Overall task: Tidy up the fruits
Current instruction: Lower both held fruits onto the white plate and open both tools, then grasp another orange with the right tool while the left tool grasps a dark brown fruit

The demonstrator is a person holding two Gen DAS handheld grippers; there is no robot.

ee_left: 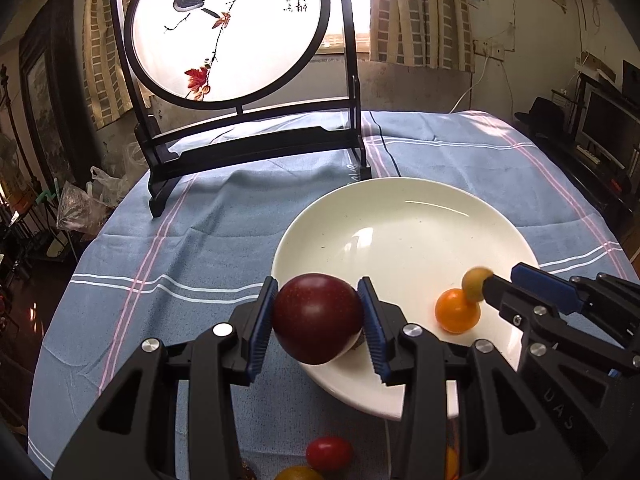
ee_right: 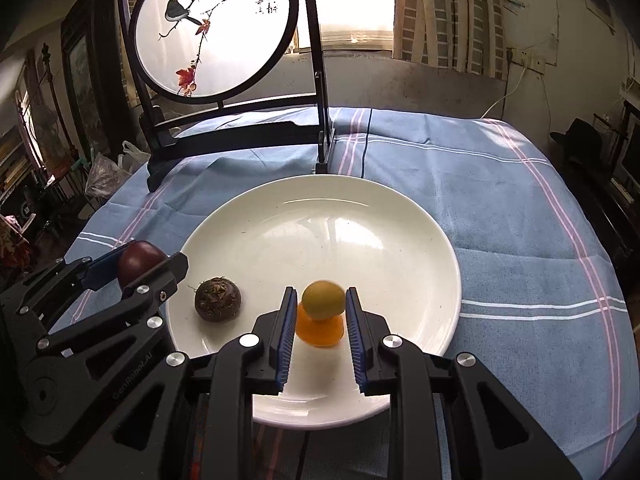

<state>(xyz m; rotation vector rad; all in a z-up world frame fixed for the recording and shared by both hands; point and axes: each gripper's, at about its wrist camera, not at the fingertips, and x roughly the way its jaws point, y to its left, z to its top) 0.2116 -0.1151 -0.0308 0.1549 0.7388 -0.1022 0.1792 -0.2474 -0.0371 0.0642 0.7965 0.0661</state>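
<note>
My left gripper (ee_left: 318, 316) is shut on a dark red round fruit (ee_left: 318, 318), held above the near-left rim of the white plate (ee_left: 400, 220). My right gripper (ee_right: 320, 304) is shut on a small yellow-green fruit (ee_right: 323, 299) over the plate's (ee_right: 320, 208) near part. Right under that fruit an orange round fruit (ee_right: 320, 330) lies on the plate. A brown knobbly fruit (ee_right: 218, 300) rests on the plate's left side. In the left wrist view the right gripper (ee_left: 482, 282) comes in from the right with the yellow-green fruit (ee_left: 474, 282) above the orange fruit (ee_left: 456, 311).
A black framed bird screen (ee_left: 224, 32) stands at the table's back left on the blue striped cloth (ee_left: 180, 240). A red cherry tomato (ee_left: 329, 453) and a yellow fruit (ee_left: 298, 474) lie on the cloth in front of the plate. Table edges drop off left and right.
</note>
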